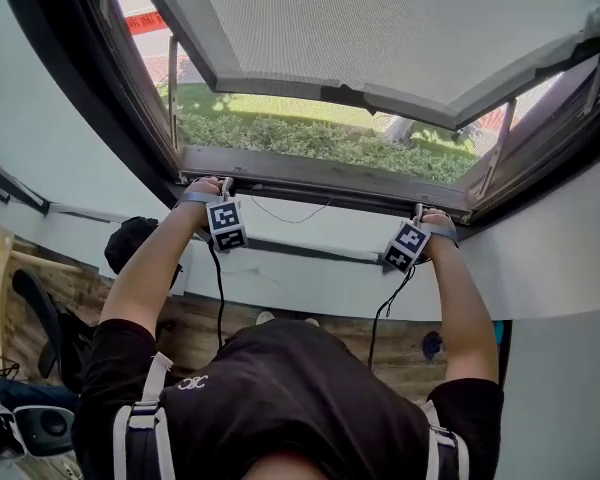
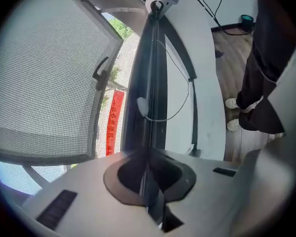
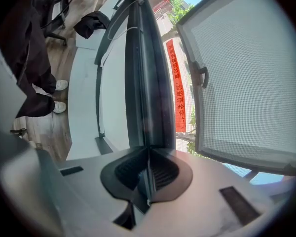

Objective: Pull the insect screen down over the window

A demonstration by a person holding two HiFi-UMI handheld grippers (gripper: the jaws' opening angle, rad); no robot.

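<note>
Dark and narrow, the pull bar of the insect screen [image 1: 320, 171] runs across the middle of the head view, from left of centre to right of centre, along the near edge of the window opening. The left gripper [image 1: 224, 183] has it by the left end and the right gripper [image 1: 418, 211] by the right end, both arms stretched out from the bottom of the frame.

In the left gripper view the jaws are closed almost together on the bar [image 2: 150, 83], which rises from between them [image 2: 149, 169] to the top of the frame. The right gripper view shows the same: jaws pinched on the bar [image 3: 145, 83] at lower centre [image 3: 148, 174].

A thin cord [image 1: 290, 215] loops down from the bar against the white wall [image 1: 310, 268] below it. Beyond the bar a grey mesh panel [image 1: 380, 28] fills the upper part of the head view, swung outward, with grass [image 1: 310, 133] under it. Its handle [image 2: 99, 73] shows left of centre in the left gripper view, and a red banner [image 2: 113, 122] hangs outside.
</note>
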